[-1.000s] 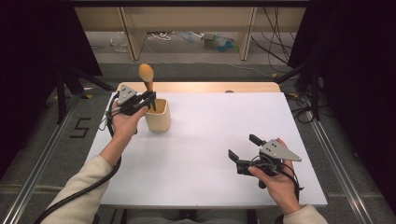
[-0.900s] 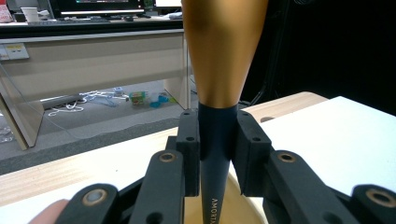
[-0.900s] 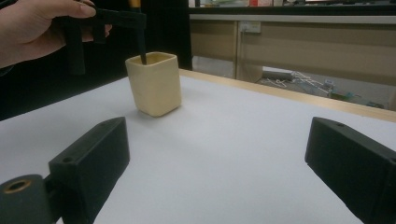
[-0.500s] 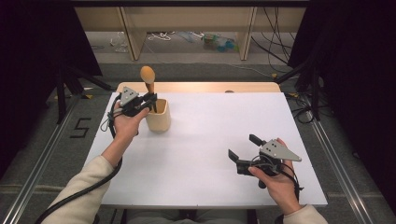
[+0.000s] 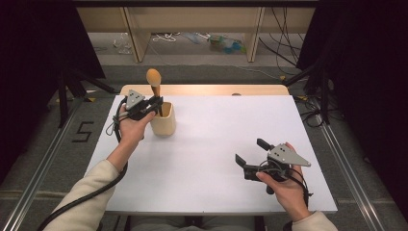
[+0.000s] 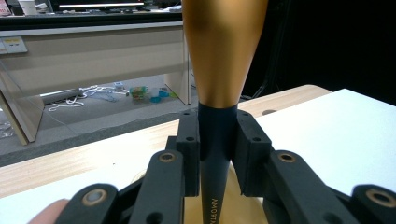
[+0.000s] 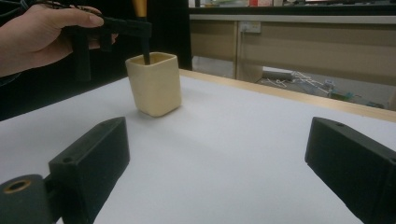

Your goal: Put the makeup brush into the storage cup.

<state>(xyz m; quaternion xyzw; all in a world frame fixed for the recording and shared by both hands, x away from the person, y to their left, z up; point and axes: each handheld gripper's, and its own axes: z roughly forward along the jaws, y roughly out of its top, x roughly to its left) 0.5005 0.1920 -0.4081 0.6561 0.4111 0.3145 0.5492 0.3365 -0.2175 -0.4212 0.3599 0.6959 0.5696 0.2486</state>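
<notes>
A cream square cup [image 5: 163, 120] [image 7: 154, 83] stands at the back left of the white table [image 5: 216, 125]. An upright wooden spoon [image 5: 154, 78] [image 6: 224, 51] with a dark handle pokes out of the cup, bowl end up. My left gripper [image 5: 155, 102] [image 6: 217, 140] is shut on the spoon's dark handle just above the cup's rim, and its pads [image 6: 189, 140] press both sides of the handle. My right gripper [image 5: 249, 156] [image 7: 219, 163] rests low over the front right of the table, open and with nothing between its jaws, far from the cup.
A wooden strip [image 5: 202, 89] runs along the table's far edge. Beyond it are a shelf leg [image 5: 136, 33] and loose cables and litter [image 5: 226, 43] on the floor. Dark curtains flank both sides. Metal rails [image 5: 43, 163] run beside the table.
</notes>
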